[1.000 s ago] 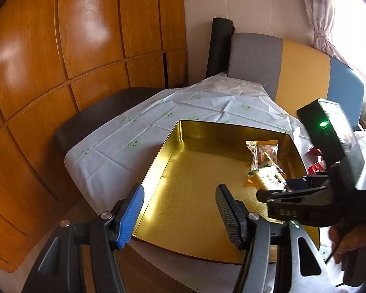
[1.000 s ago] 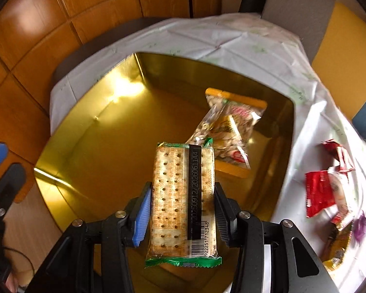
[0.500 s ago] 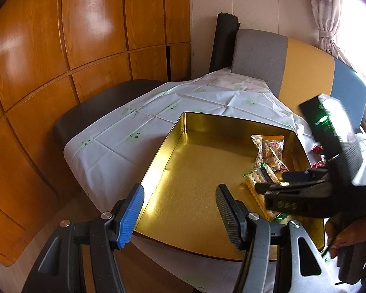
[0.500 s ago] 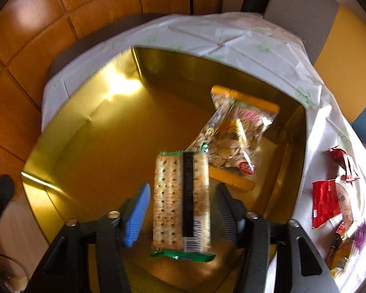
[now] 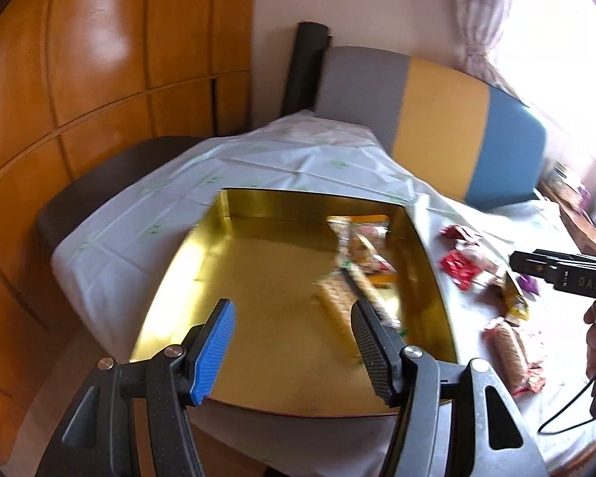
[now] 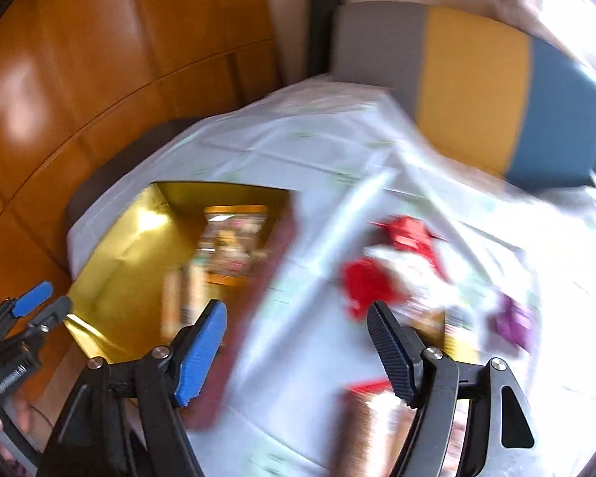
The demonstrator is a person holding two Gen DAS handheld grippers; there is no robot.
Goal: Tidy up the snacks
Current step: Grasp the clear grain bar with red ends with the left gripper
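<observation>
A gold tray (image 5: 282, 342) sits on the white tablecloth. In it lie a cracker pack (image 5: 345, 298) and a clear nut packet (image 5: 361, 242). My left gripper (image 5: 292, 342) is open and empty above the tray's near edge. My right gripper (image 6: 298, 349) is open and empty, now over the tablecloth right of the tray (image 6: 119, 262); its view is blurred. Loose snacks lie on the cloth: red packets (image 6: 381, 274), a purple one (image 6: 512, 322) and a brown wafer pack (image 5: 510, 351). The right gripper's side shows in the left wrist view (image 5: 564, 274).
A grey, yellow and blue seat back (image 5: 449, 119) stands behind the table. Wood panelling (image 5: 99, 79) fills the left. A dark chair (image 5: 99, 183) sits at the table's left corner. A cable (image 5: 568, 409) hangs at the right.
The right gripper opened, dropped the cracker pack into the tray beside the nut packet, and swung right toward the loose snacks. The left gripper stayed open and shifted slightly right.
</observation>
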